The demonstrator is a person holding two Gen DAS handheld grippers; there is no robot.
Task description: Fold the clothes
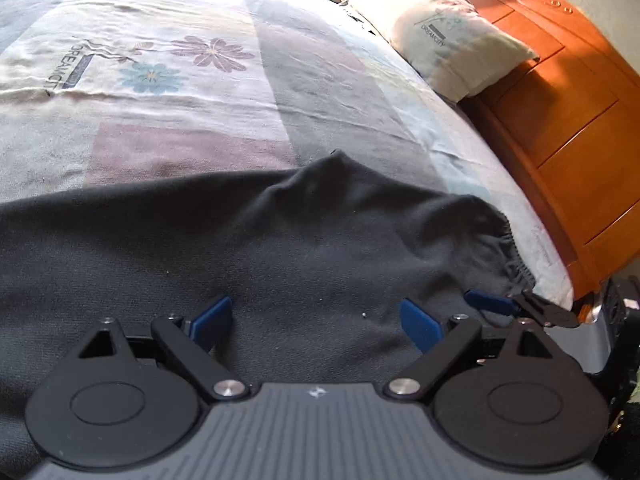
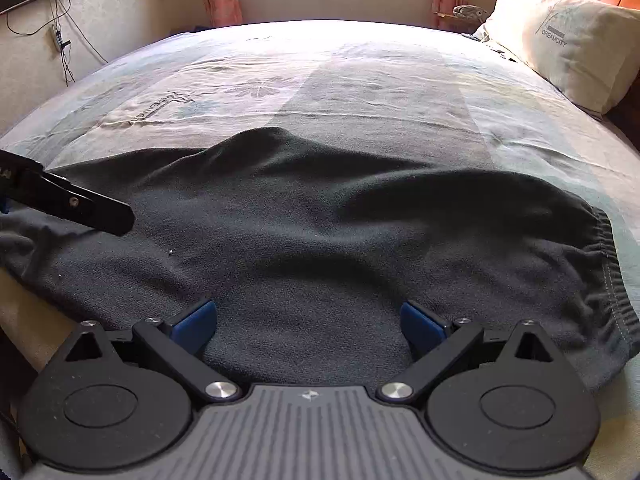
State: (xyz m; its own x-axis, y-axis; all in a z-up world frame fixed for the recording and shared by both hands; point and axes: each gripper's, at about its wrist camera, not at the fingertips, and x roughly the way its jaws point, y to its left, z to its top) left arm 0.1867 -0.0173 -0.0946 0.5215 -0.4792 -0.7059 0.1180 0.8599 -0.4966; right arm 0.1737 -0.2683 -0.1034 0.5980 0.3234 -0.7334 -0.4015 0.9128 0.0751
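I'm looking down over the bed (image 2: 360, 80), its patchwork floral cover spread flat, a pillow (image 2: 568, 40) up at the head end against the wooden headboard (image 1: 560, 100). Across the near edge lies the job: a pair of dark trousers (image 2: 320, 232), soft fleecy knit by the look of it, sprawled sideways with a hump pushed up in the middle and shallow rolls running through the cloth. The elastic waistband (image 2: 608, 264) is bunched at the right end, gathered and thicker than the rest.

I judge this as light and limp; it will sag and drape the moment I lift it, and the fuzzy surface should cling to the pads and not slip. No fragility to worry about. The waistband is the firm part, so that is where I would pinch with one side, and the far leg end with the other.

My left gripper (image 1: 316, 316) hangs over the cloth with its jaws wide apart, nothing between the blue pads. My right gripper (image 2: 308, 320) is the same: jaws spread wide, pads clear of the fabric, holding nothing.
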